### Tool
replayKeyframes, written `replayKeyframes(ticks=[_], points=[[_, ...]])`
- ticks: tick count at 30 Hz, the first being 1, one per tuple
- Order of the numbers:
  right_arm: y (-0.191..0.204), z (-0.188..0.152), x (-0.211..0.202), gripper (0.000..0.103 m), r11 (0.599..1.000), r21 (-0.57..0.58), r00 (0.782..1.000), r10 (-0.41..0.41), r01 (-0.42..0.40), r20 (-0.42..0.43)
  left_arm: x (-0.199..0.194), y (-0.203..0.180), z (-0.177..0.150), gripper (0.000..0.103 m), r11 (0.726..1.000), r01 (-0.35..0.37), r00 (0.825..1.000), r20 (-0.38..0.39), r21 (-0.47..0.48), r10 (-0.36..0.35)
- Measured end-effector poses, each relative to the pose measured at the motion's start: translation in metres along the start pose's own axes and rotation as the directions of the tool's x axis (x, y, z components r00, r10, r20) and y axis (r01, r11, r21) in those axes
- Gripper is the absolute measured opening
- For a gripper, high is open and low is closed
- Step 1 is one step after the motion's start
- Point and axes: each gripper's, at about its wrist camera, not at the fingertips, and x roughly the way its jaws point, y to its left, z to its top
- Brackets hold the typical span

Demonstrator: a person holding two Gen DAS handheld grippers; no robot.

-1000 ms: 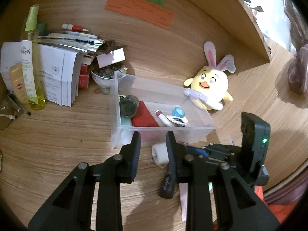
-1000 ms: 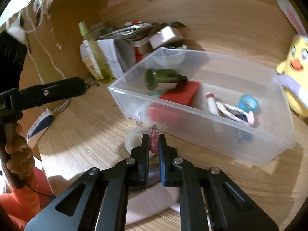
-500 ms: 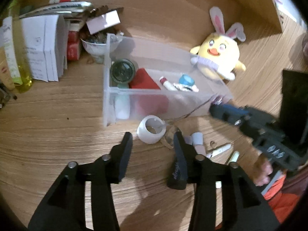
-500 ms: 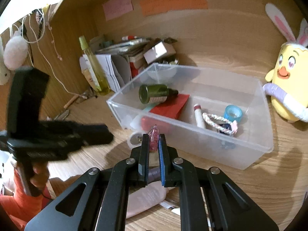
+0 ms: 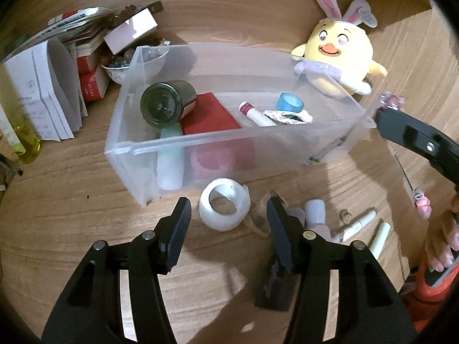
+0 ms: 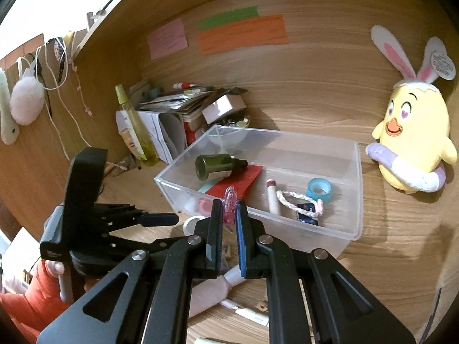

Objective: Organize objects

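A white tape roll (image 5: 224, 212) lies on the wooden desk just in front of a clear plastic bin (image 5: 183, 143). My left gripper (image 5: 228, 205) points down at the roll. Its jaws are opening, with the roll between them and both pads clear of it. My right gripper (image 6: 229, 215) is shut on a small pink see-through charm (image 6: 229, 200) and hovers over the bin's near wall (image 6: 315, 226). In the left wrist view the charm's thin chain (image 5: 404, 172) dangles from it to a second pink piece. The bin holds a dark green bottle (image 5: 166, 104), a red card, a lip balm and a blue tape roll.
A yellow plush chick (image 5: 341, 57) sits behind the bin's right end. Papers, boxes, a small bowl (image 5: 137, 63) and a yellow spray bottle (image 6: 137, 132) crowd the left. Small tubes (image 5: 358, 225) and a black item (image 5: 272, 283) lie near my left gripper's right finger.
My left gripper has dropped toward the white roll, and its jaws have spread apart on either side of it. My right gripper has risen with the pink charm toward the bin's rim.
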Motion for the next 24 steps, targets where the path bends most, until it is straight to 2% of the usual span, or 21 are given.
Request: replayKeyframes(ticks=[3, 4, 5, 15, 24], points=[[-0.005, -0.002, -0.002, 0.008, 1.0, 0.005, 1.0, -0.003, 0.003, -0.001, 0.007, -0.003, 0.001, 0.052, 1.0, -0.017, 1.0, -0.006, 0.0, 0.017], [-0.006, -0.002, -0.003, 0.008, 1.0, 0.005, 1.0, -0.004, 0.004, 0.0, 0.011, -0.003, 0.001, 0.048, 1.0, -0.018, 1.0, -0.014, -0.002, 0.018], [-0.007, -0.002, -0.004, 0.008, 1.0, 0.004, 1.0, -0.004, 0.004, 0.001, 0.013, -0.002, 0.0, 0.04, 1.0, -0.02, 1.0, -0.021, -0.003, 0.02], [-0.014, 0.005, -0.011, 0.008, 1.0, 0.008, 0.999, -0.012, 0.011, 0.035, -0.014, -0.007, -0.008, 0.039, 0.999, -0.04, 0.998, 0.043, 0.011, 0.039], [-0.022, 0.016, -0.023, 0.008, 0.999, 0.021, 0.995, -0.032, 0.031, 0.091, -0.059, -0.021, 0.008, 0.039, 0.999, -0.023, 0.987, 0.163, 0.045, 0.015]])
